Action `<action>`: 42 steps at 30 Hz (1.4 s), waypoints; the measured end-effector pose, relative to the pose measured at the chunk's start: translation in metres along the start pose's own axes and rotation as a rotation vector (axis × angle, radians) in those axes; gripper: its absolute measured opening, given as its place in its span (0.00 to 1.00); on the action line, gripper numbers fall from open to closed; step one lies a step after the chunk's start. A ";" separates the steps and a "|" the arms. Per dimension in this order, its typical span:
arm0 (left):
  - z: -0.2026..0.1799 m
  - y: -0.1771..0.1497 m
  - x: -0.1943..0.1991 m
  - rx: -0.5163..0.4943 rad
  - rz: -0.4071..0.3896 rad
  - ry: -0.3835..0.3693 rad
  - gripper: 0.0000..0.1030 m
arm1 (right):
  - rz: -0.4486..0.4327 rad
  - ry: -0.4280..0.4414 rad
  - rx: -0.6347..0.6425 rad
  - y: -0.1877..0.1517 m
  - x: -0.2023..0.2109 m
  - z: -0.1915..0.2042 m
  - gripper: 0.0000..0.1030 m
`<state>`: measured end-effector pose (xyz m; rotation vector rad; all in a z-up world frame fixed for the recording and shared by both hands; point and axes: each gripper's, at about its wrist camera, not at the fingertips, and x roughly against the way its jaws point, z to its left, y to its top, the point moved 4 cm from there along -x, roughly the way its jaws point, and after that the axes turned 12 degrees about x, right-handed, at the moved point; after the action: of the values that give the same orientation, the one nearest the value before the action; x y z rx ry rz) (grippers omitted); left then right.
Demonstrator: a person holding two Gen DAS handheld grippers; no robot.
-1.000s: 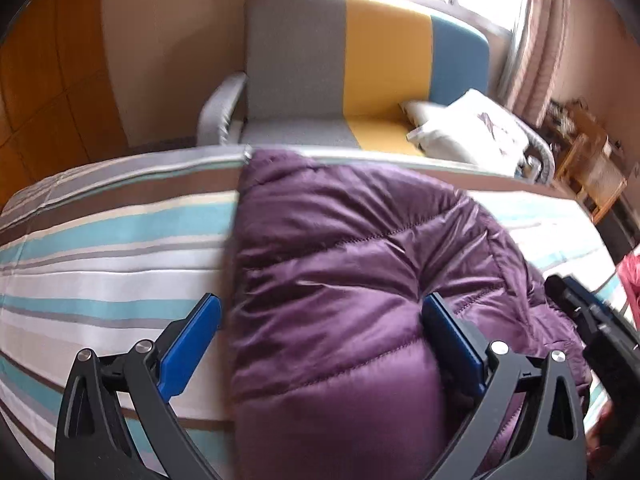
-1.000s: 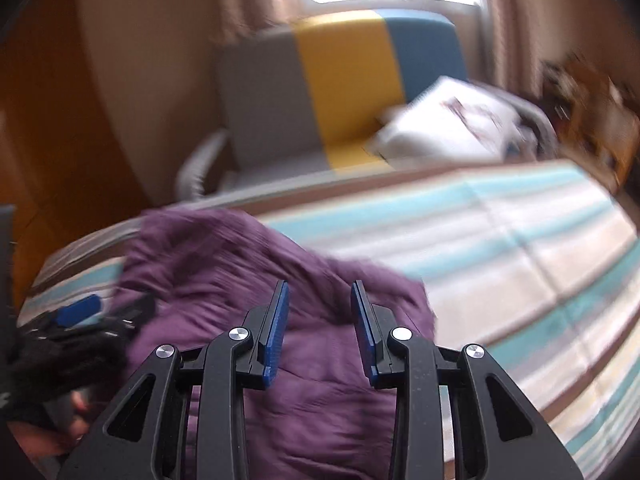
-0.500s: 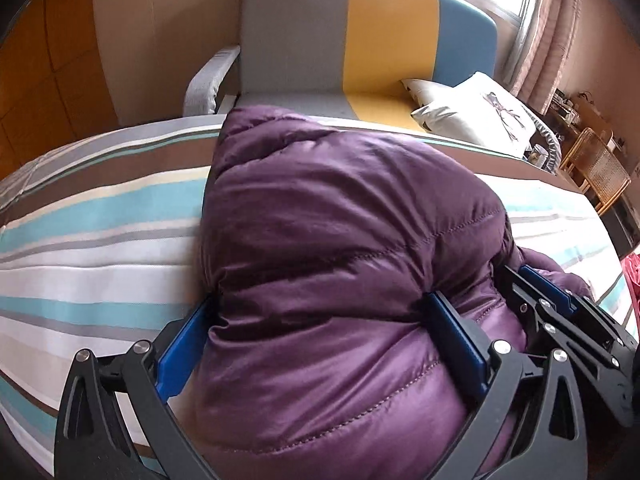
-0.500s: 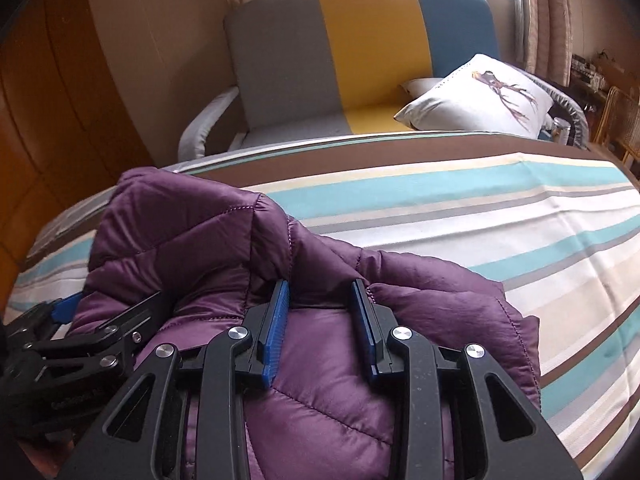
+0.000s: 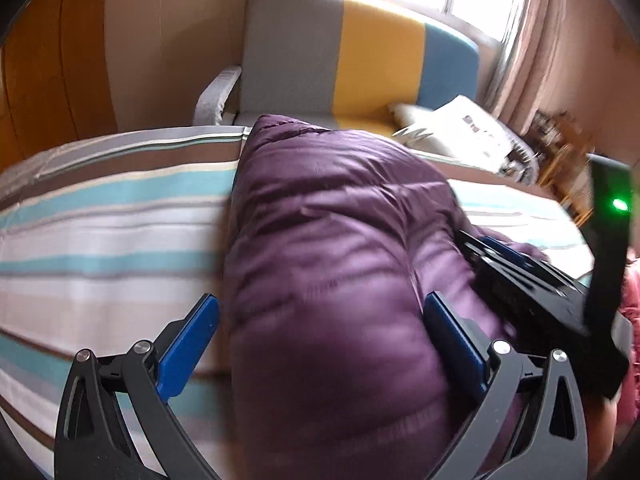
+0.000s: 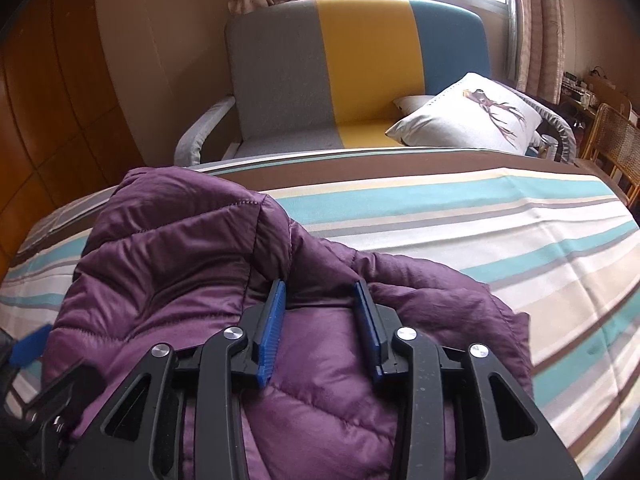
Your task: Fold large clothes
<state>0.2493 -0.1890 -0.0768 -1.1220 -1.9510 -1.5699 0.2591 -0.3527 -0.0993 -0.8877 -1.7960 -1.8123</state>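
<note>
A purple quilted down jacket [image 5: 336,264] lies bunched on the striped bed [image 5: 104,224]; it also shows in the right wrist view [image 6: 192,264]. My left gripper [image 5: 320,344] is wide open, its blue pads on either side of a thick fold of the jacket. My right gripper [image 6: 320,320] has its jaws partly open, resting on the jacket with fabric between the pads. The right gripper's black body [image 5: 536,292] shows at the right of the left wrist view.
The bed's striped cover [image 6: 480,216] stretches to the right. Beyond the bed stands a grey, yellow and blue armchair [image 6: 360,72] with a white cushion [image 6: 472,120]. A wicker chair [image 6: 616,140] stands at the far right. A wooden wardrobe [image 6: 52,100] is on the left.
The left gripper has drawn back a little from the jacket, so the fold fills less of the gap. The right gripper has pressed further onto the jacket. Both stay open.
</note>
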 end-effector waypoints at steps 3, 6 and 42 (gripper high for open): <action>0.005 -0.012 0.016 -0.001 -0.012 -0.031 0.98 | -0.028 -0.016 -0.030 -0.006 0.024 -0.006 0.53; 0.008 -0.018 0.025 -0.020 -0.025 -0.040 0.98 | -0.059 -0.011 -0.086 -0.021 0.055 -0.013 0.54; 0.028 -0.018 0.019 0.074 0.175 -0.229 0.98 | 0.061 0.061 -0.262 -0.081 0.086 -0.038 0.83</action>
<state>0.2289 -0.1570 -0.0818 -1.4524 -1.9715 -1.3168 0.1369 -0.3742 -0.0950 -0.9598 -1.5006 -2.0431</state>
